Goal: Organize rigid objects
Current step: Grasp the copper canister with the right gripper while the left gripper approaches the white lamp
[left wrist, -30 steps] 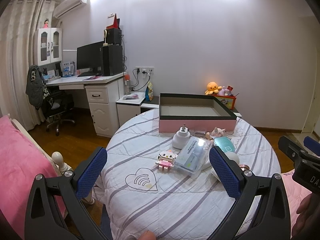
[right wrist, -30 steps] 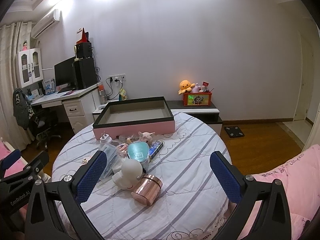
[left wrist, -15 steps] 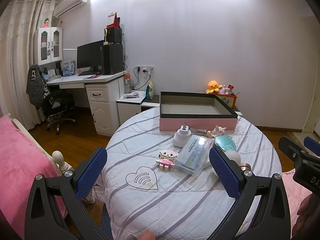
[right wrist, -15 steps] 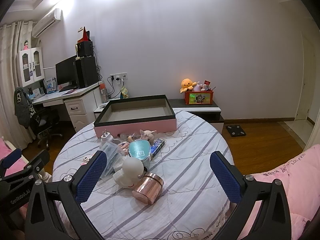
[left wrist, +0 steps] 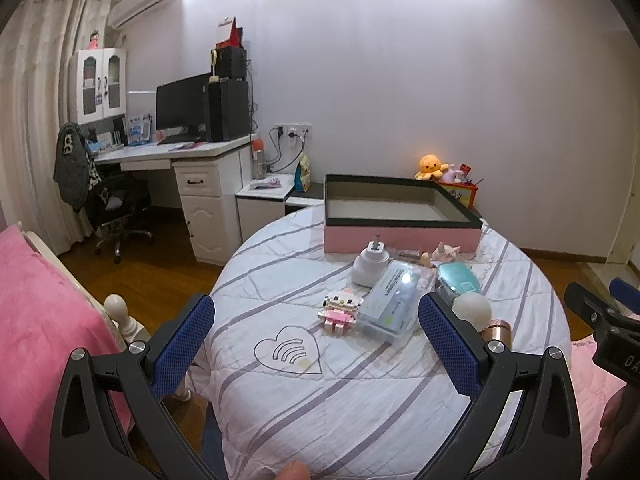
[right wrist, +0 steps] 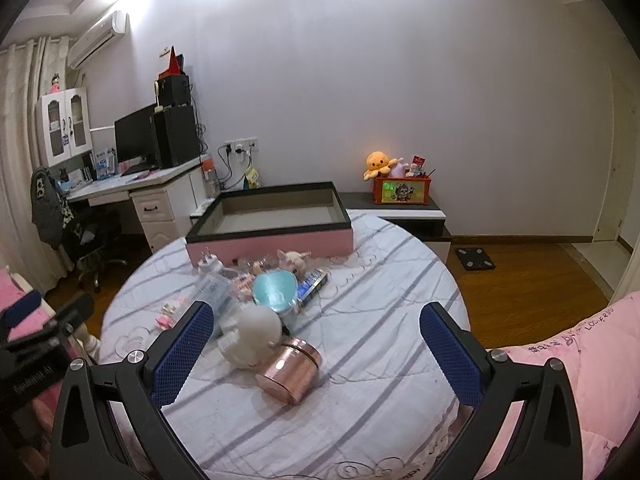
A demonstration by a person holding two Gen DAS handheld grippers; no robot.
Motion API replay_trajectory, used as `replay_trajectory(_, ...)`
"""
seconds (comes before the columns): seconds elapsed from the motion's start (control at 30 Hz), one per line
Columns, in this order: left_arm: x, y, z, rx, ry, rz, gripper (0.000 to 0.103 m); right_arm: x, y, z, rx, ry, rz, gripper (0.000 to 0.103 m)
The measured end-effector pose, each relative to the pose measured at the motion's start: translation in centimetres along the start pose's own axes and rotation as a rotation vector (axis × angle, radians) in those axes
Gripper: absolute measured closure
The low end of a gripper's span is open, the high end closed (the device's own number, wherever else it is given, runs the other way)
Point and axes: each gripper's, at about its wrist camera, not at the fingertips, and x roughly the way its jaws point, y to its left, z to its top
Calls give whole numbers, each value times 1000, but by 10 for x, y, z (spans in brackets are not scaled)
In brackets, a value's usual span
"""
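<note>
- Currently, both units are released and empty: left hand-held gripper [left wrist: 316, 340] and right hand-held gripper [right wrist: 316, 344] hover with jaws spread wide above the near edge of the desk [left wrist: 360, 400].
- Step in hand, as judged: approach; nothing is grasped and the pink box [right wrist: 272, 240] holds nothing.
- Nearest ahead of the right unit: copper tin [right wrist: 290, 372], touching the white round toy [right wrist: 254, 334]. Beyond it: teal case [right wrist: 276, 292].
- Ahead of the left unit: block figure [left wrist: 340, 310], clear case [left wrist: 390, 300], white plug adapter [left wrist: 370, 264].
- Next move calls for lowering over one item and closing on it, then carrying it to the box beyond the cluster.
- Surface: round, under a striped quilted cloth. Room: computer workstation to the left, wood floor.
</note>
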Motion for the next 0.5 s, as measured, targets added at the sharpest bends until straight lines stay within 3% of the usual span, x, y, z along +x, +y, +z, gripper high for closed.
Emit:
replay_trajectory(0.3, 34, -4, -24, 21, 97, -4, 0, 40, -5, -23, -48, 166, 69, 0)
replay_trajectory(0.5, 59, -10, -39, 30, 158, -14, 0, 62, 4, -41, -78, 224, 88, 0)
